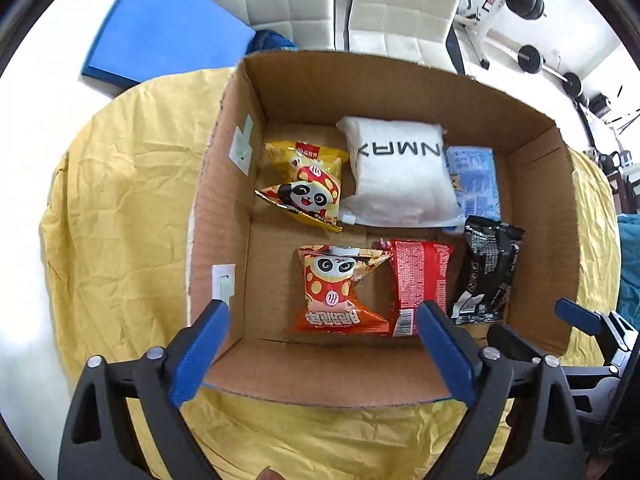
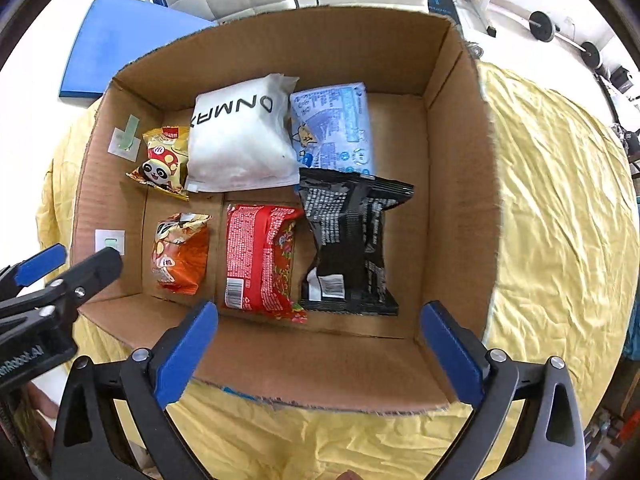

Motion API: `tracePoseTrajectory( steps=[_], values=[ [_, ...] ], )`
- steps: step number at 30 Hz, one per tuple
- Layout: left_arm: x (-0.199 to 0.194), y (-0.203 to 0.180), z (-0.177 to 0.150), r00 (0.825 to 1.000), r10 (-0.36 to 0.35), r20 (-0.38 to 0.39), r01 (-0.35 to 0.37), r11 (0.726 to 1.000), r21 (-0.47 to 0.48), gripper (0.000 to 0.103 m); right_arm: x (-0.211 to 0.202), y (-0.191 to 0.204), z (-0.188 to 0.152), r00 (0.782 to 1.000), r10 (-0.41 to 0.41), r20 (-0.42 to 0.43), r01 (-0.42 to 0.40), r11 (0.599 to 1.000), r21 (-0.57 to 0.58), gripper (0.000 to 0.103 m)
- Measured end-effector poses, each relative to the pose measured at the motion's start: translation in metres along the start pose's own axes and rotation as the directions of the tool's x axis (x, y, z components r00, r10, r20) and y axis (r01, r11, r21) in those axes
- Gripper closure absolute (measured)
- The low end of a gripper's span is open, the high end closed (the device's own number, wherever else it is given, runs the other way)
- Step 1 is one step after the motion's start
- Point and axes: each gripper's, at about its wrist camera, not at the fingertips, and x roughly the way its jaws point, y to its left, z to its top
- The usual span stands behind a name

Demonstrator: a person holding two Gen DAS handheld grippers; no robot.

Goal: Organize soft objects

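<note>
An open cardboard box (image 1: 440, 88) (image 2: 460, 160) on a yellow cloth holds several soft packs. Back row: a yellow panda snack bag (image 1: 308, 184) (image 2: 166, 160), a white pouch (image 1: 400, 172) (image 2: 240, 140), a light blue pack (image 1: 476, 180) (image 2: 336, 128). Front row: an orange panda snack bag (image 1: 336, 288) (image 2: 182, 252), a red packet (image 1: 420, 280) (image 2: 260, 256), a black packet (image 1: 488, 272) (image 2: 352, 240). My left gripper (image 1: 320, 320) is open and empty above the box's near wall. My right gripper (image 2: 320, 324) is open and empty above the near wall.
The yellow cloth (image 1: 120, 200) (image 2: 560, 200) covers the table around the box. A blue board (image 1: 160, 24) (image 2: 120, 40) and white padded chairs (image 1: 360, 4) stand behind. The right gripper shows at the left view's right edge (image 1: 592, 324); the left gripper shows at the right view's left edge (image 2: 60, 276).
</note>
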Motion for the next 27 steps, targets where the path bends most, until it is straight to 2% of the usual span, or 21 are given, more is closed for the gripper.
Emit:
tracePoseTrajectory(
  steps=[6,12,21,27],
  values=[
    [-0.014,0.006,-0.005,0.998,0.002,0.068,-0.002,1.000,0.004,0.004,-0.032,-0.004,-0.014,0.998,-0.006,0.056,0.006,1.000,0.008,0.000],
    [-0.067,-0.005,-0.028,0.989,-0.005,0.149,0.000,1.000,0.030,0.004,-0.096,-0.013,-0.040,0.987,-0.004,0.158,0.002,1.000,0.012,0.000],
    [-0.164,-0.011,-0.072,0.956,-0.019,0.292,0.014,1.000,0.019,0.004,-0.202,-0.016,-0.095,0.955,0.031,0.296,-0.029,1.000,-0.013,0.000],
    [-0.214,-0.011,-0.102,0.937,-0.023,0.348,0.018,1.000,0.019,0.004,-0.260,-0.012,-0.140,0.933,0.056,0.355,-0.045,0.998,-0.039,0.000]
  ],
)
